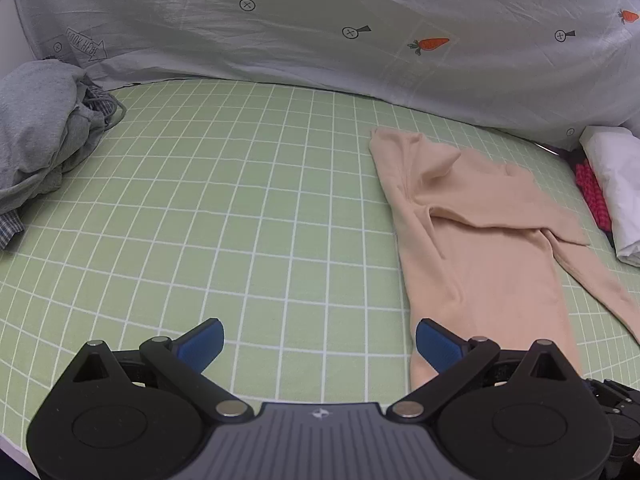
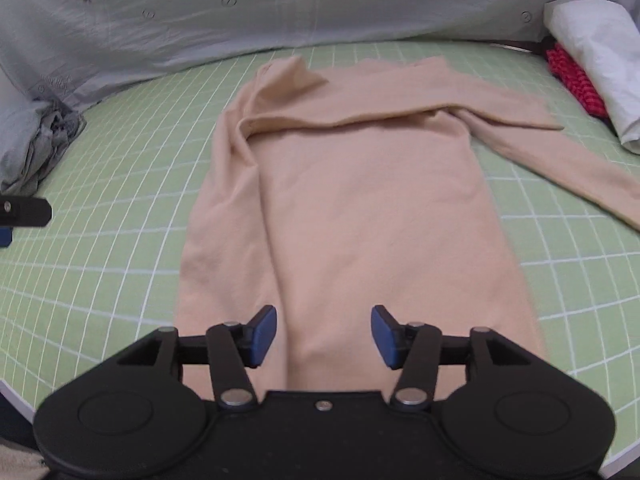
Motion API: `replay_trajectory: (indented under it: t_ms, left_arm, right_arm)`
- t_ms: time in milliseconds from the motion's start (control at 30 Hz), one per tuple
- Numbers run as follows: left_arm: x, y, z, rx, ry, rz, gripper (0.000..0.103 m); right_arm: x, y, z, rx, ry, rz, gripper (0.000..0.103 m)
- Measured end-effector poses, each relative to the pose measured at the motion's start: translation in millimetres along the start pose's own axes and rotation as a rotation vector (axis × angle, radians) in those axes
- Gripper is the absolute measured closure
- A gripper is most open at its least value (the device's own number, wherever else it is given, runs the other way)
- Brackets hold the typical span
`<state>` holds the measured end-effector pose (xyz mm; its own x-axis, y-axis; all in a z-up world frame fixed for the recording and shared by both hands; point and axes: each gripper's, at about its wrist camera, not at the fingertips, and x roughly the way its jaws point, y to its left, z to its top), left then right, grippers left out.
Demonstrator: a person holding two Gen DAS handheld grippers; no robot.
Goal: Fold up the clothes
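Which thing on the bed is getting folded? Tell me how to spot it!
Look at the green checked bed sheet in front of the grey quilt with carrots. In the middle lies a peach long-sleeved top, one sleeve folded across its chest. The pile of grey clothes at the left is crumpled and the white bundle at the right is rolled, but this one lies spread flat.

We count one peach long-sleeved top (image 2: 360, 200) spread on one green checked sheet (image 1: 240, 200). We see one heap of grey clothes (image 1: 36, 128) at the left, one white folded cloth (image 2: 600, 60) and one red knitted piece (image 2: 572, 80) at the right, one pale printed quilt (image 1: 320, 32) behind, and two grippers (image 1: 320, 344) (image 2: 324, 332), each with two blue pads.
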<state>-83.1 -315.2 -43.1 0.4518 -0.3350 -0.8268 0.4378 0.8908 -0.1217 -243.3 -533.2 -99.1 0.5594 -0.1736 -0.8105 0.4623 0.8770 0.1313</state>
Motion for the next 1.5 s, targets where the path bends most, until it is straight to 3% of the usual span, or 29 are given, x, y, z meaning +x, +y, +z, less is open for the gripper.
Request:
replay_trajectory:
  t_ms: [67,267,533,633,833,1000,1133,1233,1300,1333,1367,1400,1433,1500]
  left_arm:
    - [7,-9,8,-0.006,-0.009,-0.002,0.002]
    - [38,-33,35,-0.049,-0.007,-0.001,0.002]
    - [114,-61,103,-0.13,0.056,-0.024,0.003]
    - [146,-63,136,-0.153,0.059,-0.032,0.005]
    - [206,-77,192,-0.093,0.063,-0.028,0.011]
    - [236,-98,211,-0.02,0.075,-0.071,0.025]
    - [252,-112,213,0.014,0.108,-0.114,0.041]
    - [260,-117,210,0.025,0.129,-0.119,0.061]
    - [262,-116,210,0.005,0.133,-0.121,0.096]
    - [263,-114,210,-0.016,0.128,-0.115,0.098]
    - [263,-111,211,-0.036,0.124,-0.111,0.099]
    - [262,-107,212,-0.057,0.116,-0.112,0.1]
    - [259,-103,213,-0.08,0.103,-0.106,0.1]
    - [252,-95,216,-0.113,0.066,-0.082,0.101]
  right_arm:
    - [1,-17,10,0.042,-0.027,-0.019,0.042]
    - [15,-76,40,0.195,-0.049,-0.07,0.039]
    - [60,-168,103,0.415,-0.089,-0.142,0.035]
    - [86,-201,135,0.449,-0.092,-0.191,0.034]
    - [131,-236,180,0.43,-0.108,-0.27,0.032]
    - [151,-234,192,0.362,-0.11,-0.279,0.029]
    - [163,-232,197,0.313,-0.115,-0.3,0.018]
    - [168,-229,200,0.268,-0.11,-0.322,0.018]
    - [168,-228,202,0.245,-0.117,-0.303,0.029]
    - [167,-228,203,0.229,-0.121,-0.287,0.047]
    - [166,-228,205,0.213,-0.124,-0.266,0.076]
    - [164,-228,206,0.2,-0.126,-0.255,0.093]
    - [163,-229,208,0.192,-0.127,-0.251,0.098]
    - [155,-228,212,0.148,-0.162,-0.286,0.099]
